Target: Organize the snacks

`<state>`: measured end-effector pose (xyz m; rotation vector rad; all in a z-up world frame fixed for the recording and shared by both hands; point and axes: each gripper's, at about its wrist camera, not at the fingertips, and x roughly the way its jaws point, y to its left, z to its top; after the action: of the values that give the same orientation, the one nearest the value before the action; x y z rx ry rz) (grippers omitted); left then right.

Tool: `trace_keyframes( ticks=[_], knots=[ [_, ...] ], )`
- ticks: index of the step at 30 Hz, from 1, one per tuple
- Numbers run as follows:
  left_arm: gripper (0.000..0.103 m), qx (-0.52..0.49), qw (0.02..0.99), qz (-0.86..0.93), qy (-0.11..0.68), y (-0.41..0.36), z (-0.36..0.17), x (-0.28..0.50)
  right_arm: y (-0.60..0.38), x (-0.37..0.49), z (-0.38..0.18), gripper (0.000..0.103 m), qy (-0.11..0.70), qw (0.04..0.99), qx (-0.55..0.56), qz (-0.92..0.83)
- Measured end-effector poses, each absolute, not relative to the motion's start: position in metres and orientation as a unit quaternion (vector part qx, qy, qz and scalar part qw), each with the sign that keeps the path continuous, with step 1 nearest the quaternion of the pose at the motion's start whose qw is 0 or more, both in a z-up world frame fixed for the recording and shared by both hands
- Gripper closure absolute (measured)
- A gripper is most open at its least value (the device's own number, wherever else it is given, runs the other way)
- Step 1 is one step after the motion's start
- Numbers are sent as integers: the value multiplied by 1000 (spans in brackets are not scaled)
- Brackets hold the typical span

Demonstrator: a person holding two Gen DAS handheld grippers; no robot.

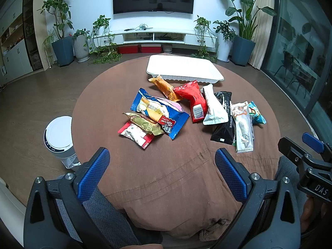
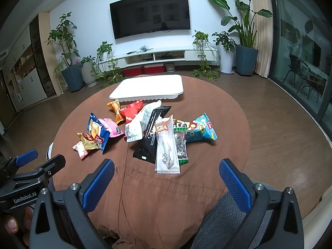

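Observation:
Several snack packets lie in a loose pile mid-table: a blue roll-cake pack, a red pack, an orange pack, a white pouch, a black bar, a clear white-sealed packet and a teal pack. A white tray stands behind them. My left gripper is open and empty over the near table edge. My right gripper is open and empty, just short of the clear packet.
The round table has a brown cloth hanging over its near edge. A white bin stands on the floor to the left. Potted plants, a TV unit and glass doors are far behind.

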<state>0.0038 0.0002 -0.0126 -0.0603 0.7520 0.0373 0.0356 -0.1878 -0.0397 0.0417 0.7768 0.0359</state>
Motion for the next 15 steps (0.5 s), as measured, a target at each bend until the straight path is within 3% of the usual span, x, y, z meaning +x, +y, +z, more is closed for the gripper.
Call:
trace_keyframes(
  ticks=[15],
  knots=[
    [0,-29,929,18,369,0,-14,5,-187,36,-40,0,380,925,20,18]
  ],
)
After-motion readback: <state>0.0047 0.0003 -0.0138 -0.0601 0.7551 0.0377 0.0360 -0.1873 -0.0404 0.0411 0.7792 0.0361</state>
